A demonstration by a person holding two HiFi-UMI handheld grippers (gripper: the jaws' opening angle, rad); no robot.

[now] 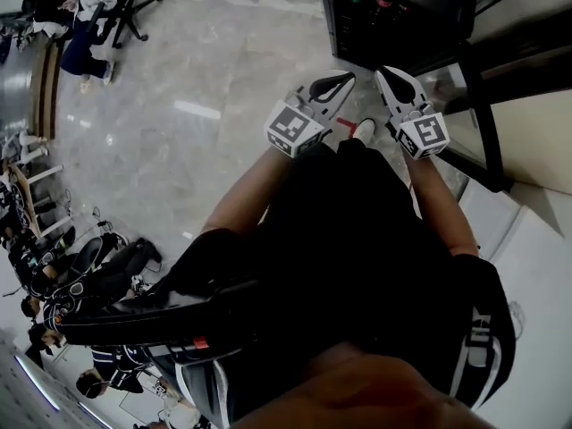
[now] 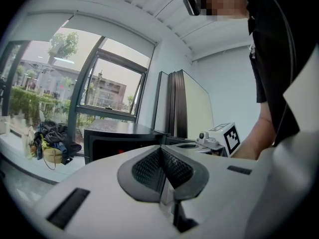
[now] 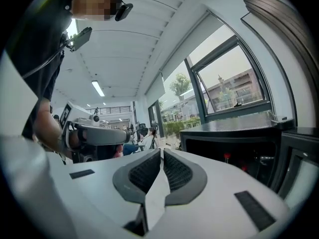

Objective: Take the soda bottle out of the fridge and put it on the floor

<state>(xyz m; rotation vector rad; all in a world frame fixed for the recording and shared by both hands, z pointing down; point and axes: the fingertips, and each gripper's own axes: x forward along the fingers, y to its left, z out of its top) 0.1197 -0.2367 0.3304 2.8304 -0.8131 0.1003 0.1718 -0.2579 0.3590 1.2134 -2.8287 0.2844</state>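
Note:
A small black fridge (image 1: 393,16) with a dark glass front stands on the floor just ahead of me, and it also shows in the left gripper view (image 2: 119,141) and the right gripper view (image 3: 234,143). Behind the glass I make out small red spots (image 3: 227,157), but no bottle shape is clear. My left gripper (image 1: 347,79) and right gripper (image 1: 386,71) are held side by side at waist height, pointing at the fridge. Both are shut, pad against pad, with nothing between them (image 2: 160,151) (image 3: 162,153).
Grey polished floor (image 1: 197,123) spreads to the left. A dark window frame (image 1: 478,105) rises right of the fridge. A person sits on a chair (image 1: 85,16) far left, and bags (image 1: 89,275) lie at lower left. Clothes and a bag (image 2: 52,143) are piled by the window.

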